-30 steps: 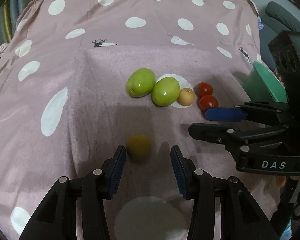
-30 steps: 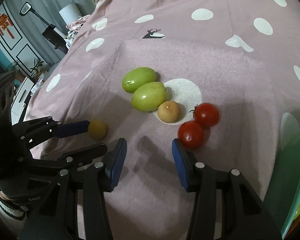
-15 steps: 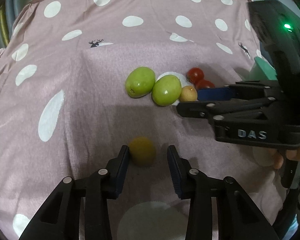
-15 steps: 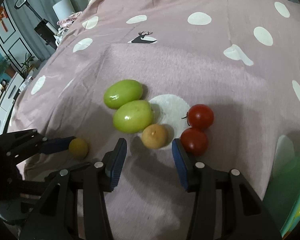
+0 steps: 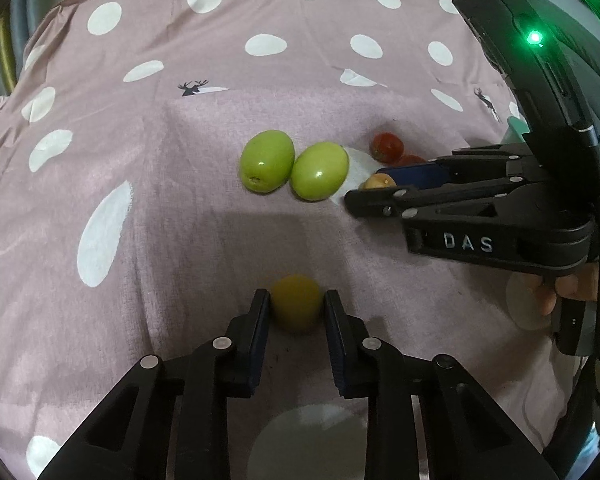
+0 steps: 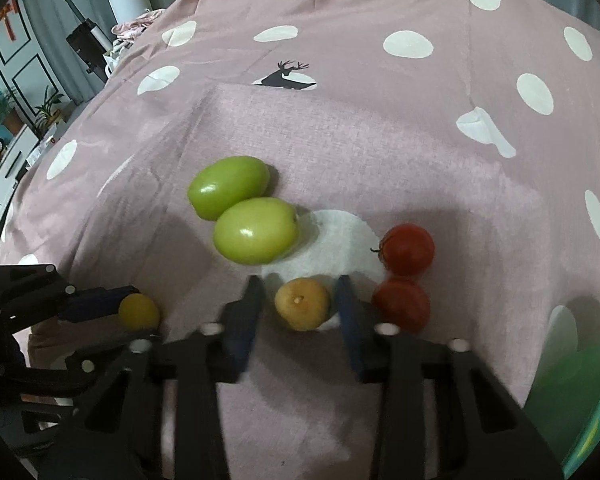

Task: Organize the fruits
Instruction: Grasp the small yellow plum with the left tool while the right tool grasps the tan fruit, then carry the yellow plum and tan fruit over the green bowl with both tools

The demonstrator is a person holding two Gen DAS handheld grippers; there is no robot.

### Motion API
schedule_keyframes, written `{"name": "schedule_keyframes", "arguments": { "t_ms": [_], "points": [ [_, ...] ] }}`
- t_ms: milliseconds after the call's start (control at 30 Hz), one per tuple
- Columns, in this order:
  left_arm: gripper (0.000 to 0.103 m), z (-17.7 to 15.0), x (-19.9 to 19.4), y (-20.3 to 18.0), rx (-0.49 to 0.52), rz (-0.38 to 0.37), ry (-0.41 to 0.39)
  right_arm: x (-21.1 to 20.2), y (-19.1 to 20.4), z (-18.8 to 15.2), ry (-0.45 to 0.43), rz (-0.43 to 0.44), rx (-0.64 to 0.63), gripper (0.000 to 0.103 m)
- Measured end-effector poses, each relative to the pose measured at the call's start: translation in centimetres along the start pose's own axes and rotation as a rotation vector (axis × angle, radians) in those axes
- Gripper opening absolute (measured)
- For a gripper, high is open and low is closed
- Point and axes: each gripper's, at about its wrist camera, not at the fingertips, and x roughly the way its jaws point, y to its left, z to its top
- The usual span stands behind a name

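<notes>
Fingers of my left gripper (image 5: 296, 312) clamp the small yellow fruit (image 5: 297, 302); my right gripper (image 6: 300, 304) brackets the tan fruit (image 6: 302, 303), pads apparently touching it.

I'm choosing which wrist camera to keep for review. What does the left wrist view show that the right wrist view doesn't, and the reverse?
Only the left wrist view shows the right gripper's body from the side, with its green light and the hand holding it.

Only the right wrist view shows the room furniture at the left and both tomatoes unblocked.

Both show the two green fruits, the left gripper shut on the yellow fruit, the right gripper around the tan fruit, and the dotted cloth.
</notes>
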Motion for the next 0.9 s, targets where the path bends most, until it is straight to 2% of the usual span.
{"name": "schedule_keyframes", "arguments": {
  "t_ms": [333,667,900],
  "points": [
    [0.027,-0.2,-0.5,-0.1,-0.014,-0.002,-0.015,-1.0,0.0,-1.1,-0.03,0.027,0.025,0.028],
    [0.027,-0.3,-2.5,-1.7,-0.014,-0.002,-0.058,-4.9,0.9,-3.8,-0.105,0.054,0.046,0.028],
    [0.027,-1.0,-3.4,-2.3,-0.055,-0.002,-0.076,-7.5,1.4,-6.2,-0.16,0.082,0.075,0.028]
  ]
}}
